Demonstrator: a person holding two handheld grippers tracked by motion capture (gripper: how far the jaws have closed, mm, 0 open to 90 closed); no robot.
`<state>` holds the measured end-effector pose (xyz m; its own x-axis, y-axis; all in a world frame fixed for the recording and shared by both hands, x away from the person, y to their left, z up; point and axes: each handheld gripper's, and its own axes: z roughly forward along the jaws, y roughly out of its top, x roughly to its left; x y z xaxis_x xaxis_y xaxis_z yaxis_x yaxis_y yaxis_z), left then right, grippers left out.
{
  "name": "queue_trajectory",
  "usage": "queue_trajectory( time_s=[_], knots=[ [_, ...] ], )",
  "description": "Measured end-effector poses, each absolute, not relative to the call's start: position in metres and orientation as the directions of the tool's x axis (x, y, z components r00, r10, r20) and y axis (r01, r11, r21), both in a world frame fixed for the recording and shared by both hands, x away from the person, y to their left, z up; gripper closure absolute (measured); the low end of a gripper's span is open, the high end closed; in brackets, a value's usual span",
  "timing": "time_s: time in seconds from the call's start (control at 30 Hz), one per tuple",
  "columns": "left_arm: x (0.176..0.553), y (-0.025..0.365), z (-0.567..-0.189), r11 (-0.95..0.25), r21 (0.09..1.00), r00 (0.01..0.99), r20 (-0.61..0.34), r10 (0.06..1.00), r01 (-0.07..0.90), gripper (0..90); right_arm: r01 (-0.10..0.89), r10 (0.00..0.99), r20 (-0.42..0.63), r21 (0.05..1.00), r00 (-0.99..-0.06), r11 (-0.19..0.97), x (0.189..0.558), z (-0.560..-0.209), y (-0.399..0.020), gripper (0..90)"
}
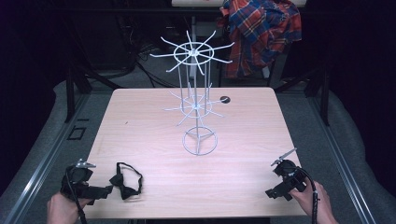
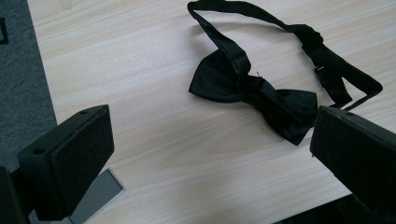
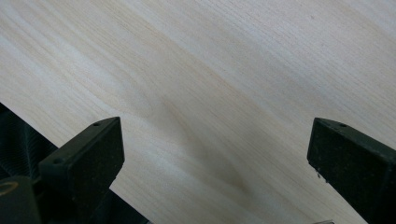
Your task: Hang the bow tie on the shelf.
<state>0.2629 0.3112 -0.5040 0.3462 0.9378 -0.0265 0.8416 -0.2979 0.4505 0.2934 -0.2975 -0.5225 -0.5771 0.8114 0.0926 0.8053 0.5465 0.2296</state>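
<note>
In the high view, a black bow tie [image 1: 125, 180] with its strap lies on the light wooden table [image 1: 154, 135], near the front left corner. The left gripper [image 1: 95, 191] is held by the person's left hand [image 1: 63, 207] at this corner, and its jaws point to the right, toward the bow tie, which is just beside their tips. The right gripper [image 1: 273, 192] is at the front right corner, held by the right hand [image 1: 313, 203], well apart from the bow tie. A white wire rack [image 1: 196, 100] stands in the middle of the table, and a checked shirt [image 1: 259, 32] hangs behind the table.

In the left gripper view, the two jaws stand wide apart with nothing between them. The bow tie [image 2: 261, 93] lies flat on the wood ahead of them, more to the right; one wing reaches close to the right jaw.

In the right gripper view, the jaws are also wide apart, and between them is bare wood of the table [image 3: 210, 93].
</note>
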Motion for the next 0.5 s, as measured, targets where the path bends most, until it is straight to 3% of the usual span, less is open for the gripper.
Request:
queue_trajectory(
  time_s=[0.5],
  knots=[
    [0.2617,0.3061,-0.5008,-0.319,0.471,0.365,-0.007,0.931,0.823,0.0,0.799,0.802,0.098,0.214,-0.590,0.562,0.2948,-0.5257,-0.2940,3.5]
  ],
)
